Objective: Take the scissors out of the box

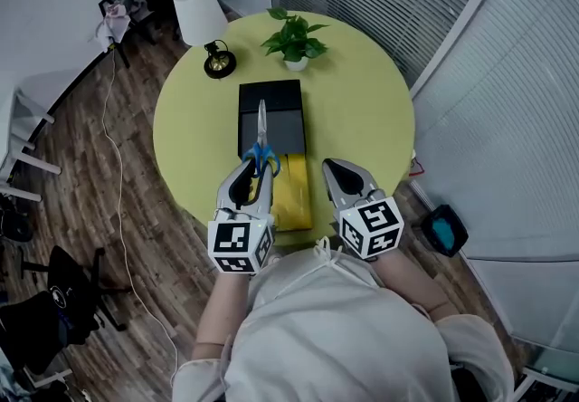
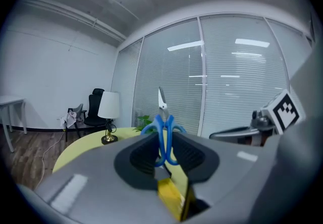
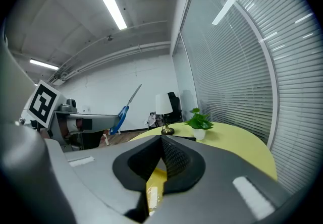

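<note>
- The blue-handled metal scissors (image 1: 261, 142) are in the left gripper (image 1: 257, 169). They are up in the air over the near half of the flat black box (image 1: 280, 94), so they look to be out of it.
- The left gripper's jaws pinch the two blue handle rings. The shiny blades stick out past the jaws, pointing up and to the far side.
- The right gripper (image 1: 333, 165) is just to the right of the left one. Its jaws are pressed together at the tips with nothing between them.
- The scissors look light and stiff. They probably do not bend or squash.
- The metal blades are smooth and thin, so they could slip, and the tip is sharp. The blue rings are fatter and less slippery, so they seem the best place to hold.
- The hold is at one end only, so the long blades could swing or tip if the pinch gets loose.
- The box sits in the middle of the round yellow-green table (image 1: 362, 101). A flat yellow thing (image 1: 294, 187) lies on the near side of the box, under the grippers. It cannot be told what it is.
- At the far edge of the table stand a small lamp with a white shade (image 1: 201, 15) on the left and a green plant in a white pot (image 1: 294, 38) on the right.
- No brand, label or words can be read on the scissors, the box or the yellow thing. The only marks are black and white squares on the cubes of the grippers.
</note>
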